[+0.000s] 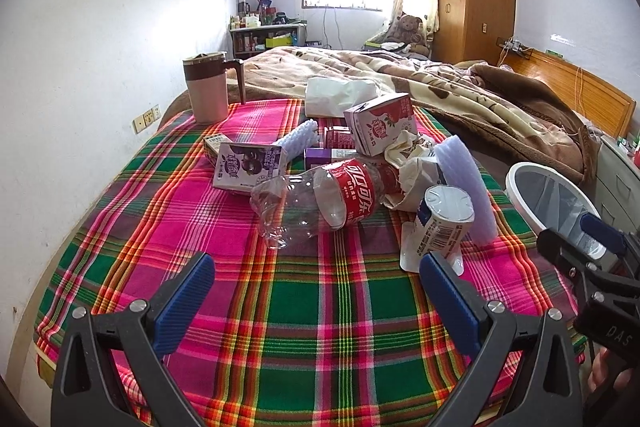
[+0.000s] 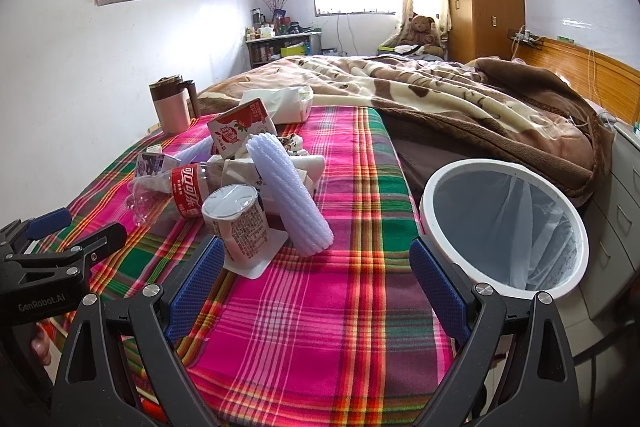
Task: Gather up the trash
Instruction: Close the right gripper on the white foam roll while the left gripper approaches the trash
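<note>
Left wrist view, left gripper (image 1: pixel 316 281): its blue-padded jaws are spread wide and nothing is held; it is kept above the plaid pink-and-green bedcover (image 1: pixel 304 339), probably so that the pile can be approached freely.
Left wrist view, trash: a crushed clear plastic cola bottle with a red label (image 1: pixel 320 199) is seen lying on its side at 12 o'clock of the gripper; a small white foil-sealed yogurt cup (image 1: pixel 438 223) is tipped at 1 o'clock, just beside the right finger (image 1: pixel 448 303).
Left wrist view, other trash: a purple drink carton (image 1: pixel 248 169) lies at 11 o'clock, a red-and-white drink carton (image 1: pixel 380 123) behind the bottle.
Left wrist view, bin: a round white bin lined with a clear bag (image 1: pixel 520 179) is placed at 2 o'clock beside the bed, likely for short drops.
Right wrist view, right gripper (image 2: pixel 316 283): the jaws are also wide apart and empty.
Right wrist view, trash: the yogurt cup (image 2: pixel 236 223) is found at 11 o'clock, touching a ribbed pale-lilac foam sleeve (image 2: pixel 288 203).
Right wrist view, bin: its rim (image 2: pixel 432 187) is at 2 o'clock, near the right finger.
Right wrist view, judgement: no piece seems collected yet.
</note>
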`<state>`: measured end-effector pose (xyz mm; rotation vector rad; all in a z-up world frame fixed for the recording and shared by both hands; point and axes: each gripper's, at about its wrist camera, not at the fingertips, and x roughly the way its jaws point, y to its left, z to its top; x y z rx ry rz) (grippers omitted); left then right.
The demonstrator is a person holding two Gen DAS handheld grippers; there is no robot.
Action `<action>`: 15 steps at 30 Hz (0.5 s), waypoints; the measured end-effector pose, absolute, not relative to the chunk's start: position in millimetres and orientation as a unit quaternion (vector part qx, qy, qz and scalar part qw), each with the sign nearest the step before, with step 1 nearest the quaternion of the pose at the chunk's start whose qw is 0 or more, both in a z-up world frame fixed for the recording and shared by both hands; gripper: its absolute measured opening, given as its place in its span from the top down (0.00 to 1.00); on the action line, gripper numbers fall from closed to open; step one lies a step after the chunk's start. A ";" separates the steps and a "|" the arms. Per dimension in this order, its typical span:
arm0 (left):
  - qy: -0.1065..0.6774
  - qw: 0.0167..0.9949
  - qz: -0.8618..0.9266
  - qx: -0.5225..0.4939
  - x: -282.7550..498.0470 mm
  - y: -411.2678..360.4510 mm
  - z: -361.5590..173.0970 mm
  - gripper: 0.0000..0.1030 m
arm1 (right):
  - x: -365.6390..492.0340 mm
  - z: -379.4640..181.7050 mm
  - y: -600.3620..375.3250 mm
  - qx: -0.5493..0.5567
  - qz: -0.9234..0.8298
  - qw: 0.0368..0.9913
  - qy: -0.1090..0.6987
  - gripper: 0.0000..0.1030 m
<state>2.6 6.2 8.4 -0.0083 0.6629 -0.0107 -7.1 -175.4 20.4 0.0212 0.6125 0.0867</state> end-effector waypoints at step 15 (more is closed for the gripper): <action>0.343 0.937 -0.061 -0.011 61.2 22.6 -1.6 0.00 | 39.5 7.9 -179.7 -0.008 0.048 0.942 0.332 0.25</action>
